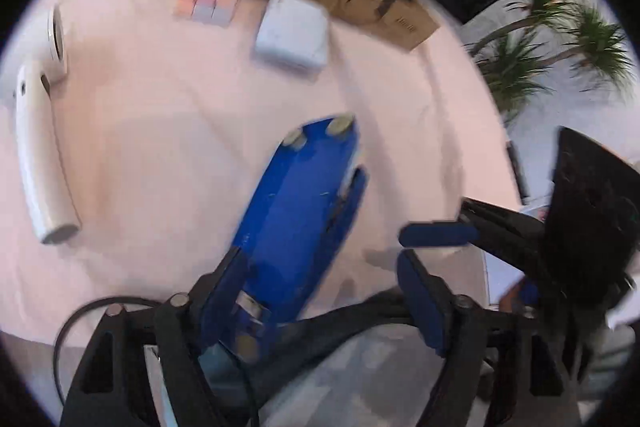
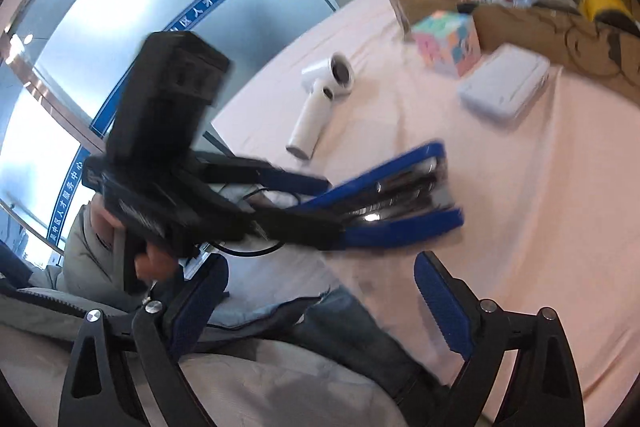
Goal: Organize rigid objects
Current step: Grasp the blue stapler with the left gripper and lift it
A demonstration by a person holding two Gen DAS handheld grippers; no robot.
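Two sets of fingers stand wide: left gripper (image 1: 320, 259) straddles the stapler (image 1: 296, 203) unclamped, right gripper (image 2: 320, 275) empty, probably for transfer to the box (image 2: 520, 23).

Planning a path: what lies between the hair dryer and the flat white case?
Only bare pink cloth between hair dryer and white case, per both wrist views.
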